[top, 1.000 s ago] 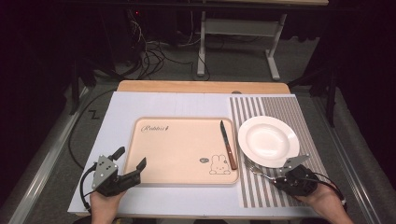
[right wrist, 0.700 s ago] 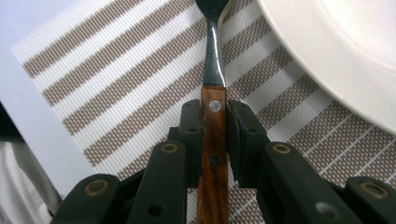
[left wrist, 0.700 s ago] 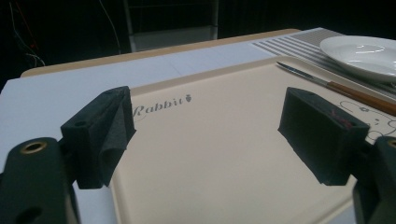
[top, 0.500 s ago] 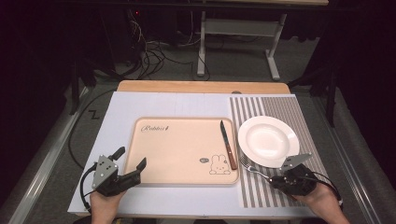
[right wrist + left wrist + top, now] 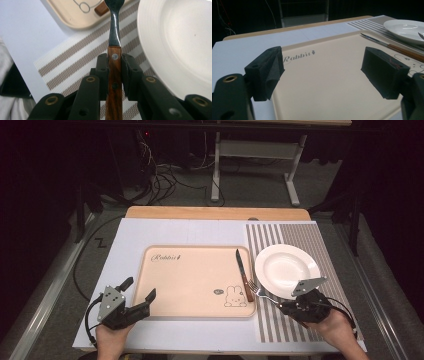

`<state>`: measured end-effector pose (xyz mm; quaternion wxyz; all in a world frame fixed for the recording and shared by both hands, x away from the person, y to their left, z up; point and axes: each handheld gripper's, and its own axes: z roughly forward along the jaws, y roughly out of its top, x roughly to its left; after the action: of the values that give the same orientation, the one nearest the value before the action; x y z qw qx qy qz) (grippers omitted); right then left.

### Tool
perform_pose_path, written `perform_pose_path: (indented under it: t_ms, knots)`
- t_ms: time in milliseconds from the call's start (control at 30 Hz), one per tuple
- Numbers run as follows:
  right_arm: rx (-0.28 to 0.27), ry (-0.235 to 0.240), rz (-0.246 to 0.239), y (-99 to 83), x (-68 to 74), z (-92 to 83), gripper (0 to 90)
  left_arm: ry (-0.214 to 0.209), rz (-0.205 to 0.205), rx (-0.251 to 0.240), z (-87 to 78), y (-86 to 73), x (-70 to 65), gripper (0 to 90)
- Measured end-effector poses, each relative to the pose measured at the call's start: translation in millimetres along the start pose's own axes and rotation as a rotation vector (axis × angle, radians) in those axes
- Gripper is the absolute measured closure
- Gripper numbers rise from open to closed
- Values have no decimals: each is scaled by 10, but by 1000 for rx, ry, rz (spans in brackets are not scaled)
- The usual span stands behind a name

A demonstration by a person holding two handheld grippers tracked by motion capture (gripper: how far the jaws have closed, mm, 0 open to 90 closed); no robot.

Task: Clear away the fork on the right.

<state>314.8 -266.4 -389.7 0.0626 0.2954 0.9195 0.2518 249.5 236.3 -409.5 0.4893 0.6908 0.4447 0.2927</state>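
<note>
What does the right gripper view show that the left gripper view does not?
The right gripper view shows the right tool shut on the fork by its wooden handle, above the striped mat. The left gripper view shows the open left tool, the "Rabbit" lettering and the knife blade. Both show the tray and the white plate.
</note>
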Motion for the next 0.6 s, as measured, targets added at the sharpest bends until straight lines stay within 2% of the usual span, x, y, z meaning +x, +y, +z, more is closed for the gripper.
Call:
perform_pose_path:
  t_ms: [333,600]
  knots:
    - [-27,9,12,189,12,60,789,-5,1,4,2,0,11,189]
    - [-65,-10,41,311,21,101,789,-11,3,8,1,0,29,190]
